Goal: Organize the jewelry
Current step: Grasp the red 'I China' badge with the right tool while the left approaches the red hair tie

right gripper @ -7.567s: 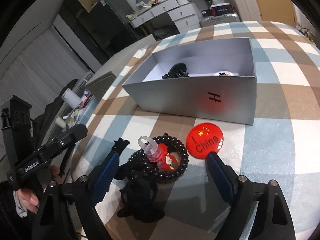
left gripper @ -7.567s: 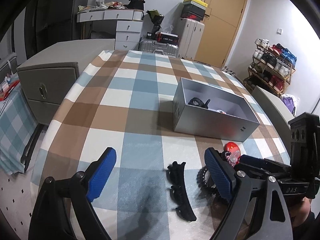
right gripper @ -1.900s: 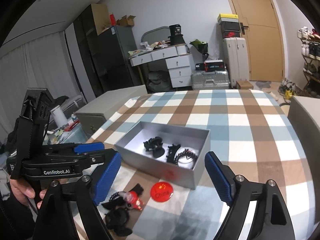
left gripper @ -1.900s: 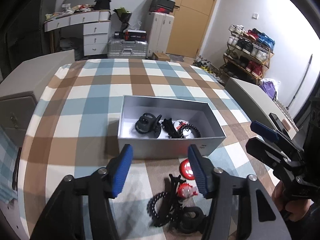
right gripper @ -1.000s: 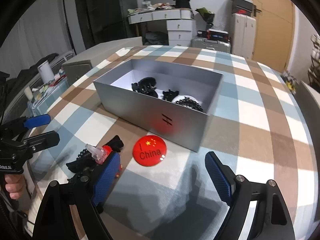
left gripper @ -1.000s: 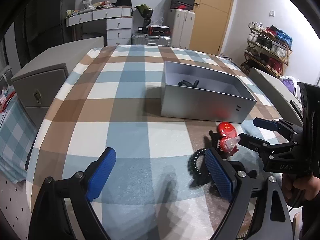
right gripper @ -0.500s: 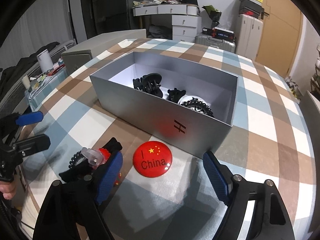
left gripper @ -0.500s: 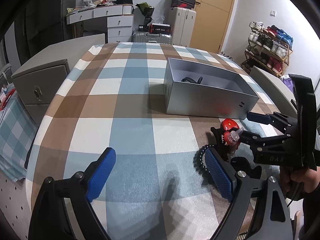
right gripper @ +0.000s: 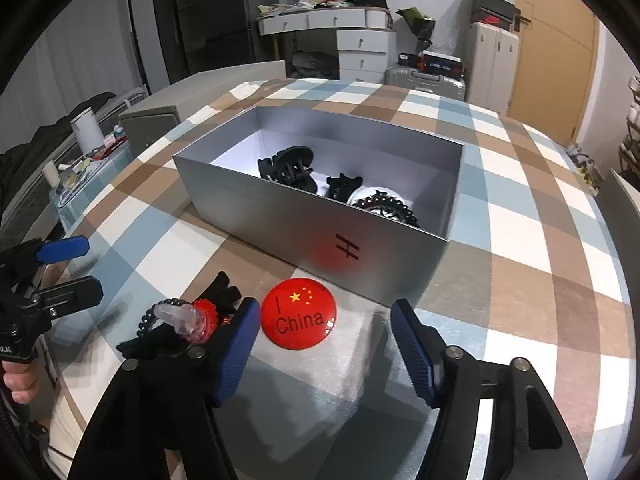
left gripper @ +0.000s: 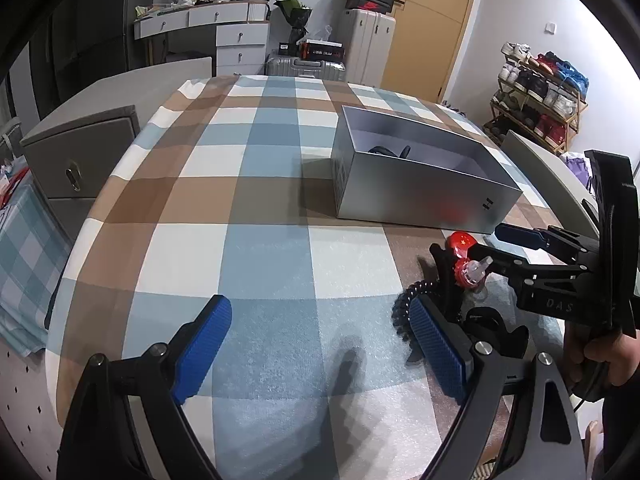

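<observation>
Your right hand-held gripper (right gripper: 324, 332), jaws closing yet still spread, straddles the badge (right gripper: 299, 313): light, stiff, glossy-slick, so pinch its rim.

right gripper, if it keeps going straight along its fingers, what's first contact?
Most likely the red China badge on the tablecloth, lying between the right gripper pads, whose jaws have just been closing. The silver box sits beyond it. Depth uncertain.

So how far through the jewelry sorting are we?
Partly done. The silver box already holds black hair clips and a dark beaded bracelet. The right gripper, jaws just closing, straddles the red China badge without gripping it. Left: the badge and the pile beside it.
</observation>
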Action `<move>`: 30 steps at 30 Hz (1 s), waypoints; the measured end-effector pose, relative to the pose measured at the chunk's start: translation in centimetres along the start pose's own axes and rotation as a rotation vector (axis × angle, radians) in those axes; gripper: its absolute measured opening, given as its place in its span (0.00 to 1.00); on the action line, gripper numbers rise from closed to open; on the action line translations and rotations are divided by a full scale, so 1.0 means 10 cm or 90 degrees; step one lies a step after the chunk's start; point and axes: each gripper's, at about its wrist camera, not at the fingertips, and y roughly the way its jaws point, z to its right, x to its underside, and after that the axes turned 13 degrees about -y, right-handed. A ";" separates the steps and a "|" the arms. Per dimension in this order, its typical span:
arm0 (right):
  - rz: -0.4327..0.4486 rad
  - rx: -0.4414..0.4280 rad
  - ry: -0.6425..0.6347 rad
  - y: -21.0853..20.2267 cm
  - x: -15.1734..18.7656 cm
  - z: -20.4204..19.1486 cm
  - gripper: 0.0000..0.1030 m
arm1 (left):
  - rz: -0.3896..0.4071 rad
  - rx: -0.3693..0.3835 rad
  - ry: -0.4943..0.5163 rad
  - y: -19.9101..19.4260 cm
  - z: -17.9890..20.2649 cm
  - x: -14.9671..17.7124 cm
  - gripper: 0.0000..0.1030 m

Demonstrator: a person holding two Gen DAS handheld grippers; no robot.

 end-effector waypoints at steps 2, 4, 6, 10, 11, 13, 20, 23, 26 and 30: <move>-0.001 -0.002 0.007 0.01 0.01 0.02 0.63 | -0.003 0.000 0.002 0.01 0.01 0.01 0.85; -0.005 -0.004 0.011 0.03 0.00 0.02 0.63 | -0.005 0.000 0.004 0.01 0.01 0.01 0.85; -0.005 -0.009 0.013 0.04 -0.02 0.02 0.63 | -0.009 0.001 0.003 0.02 0.01 0.02 0.85; -0.011 -0.015 -0.005 0.06 -0.08 -0.05 0.63 | -0.013 0.002 0.003 0.03 0.01 0.02 0.85; -0.015 -0.015 -0.008 0.07 -0.09 -0.07 0.63 | -0.012 0.002 0.004 0.02 0.01 0.02 0.85; -0.027 -0.018 -0.012 0.10 -0.10 -0.10 0.63 | -0.013 0.001 0.004 0.02 0.01 0.02 0.85; -0.056 -0.020 0.020 0.16 -0.13 -0.06 0.62 | -0.015 0.003 -0.001 0.01 -0.01 0.03 0.85; -0.068 -0.001 0.013 0.16 -0.14 -0.08 0.56 | -0.017 0.004 -0.001 0.02 -0.02 0.04 0.85; -0.072 0.016 0.002 0.15 -0.12 -0.10 0.50 | -0.018 0.005 -0.004 0.02 -0.03 0.04 0.85; -0.071 0.031 -0.017 0.15 -0.11 -0.14 0.47 | -0.020 0.007 -0.009 0.02 -0.05 0.04 0.85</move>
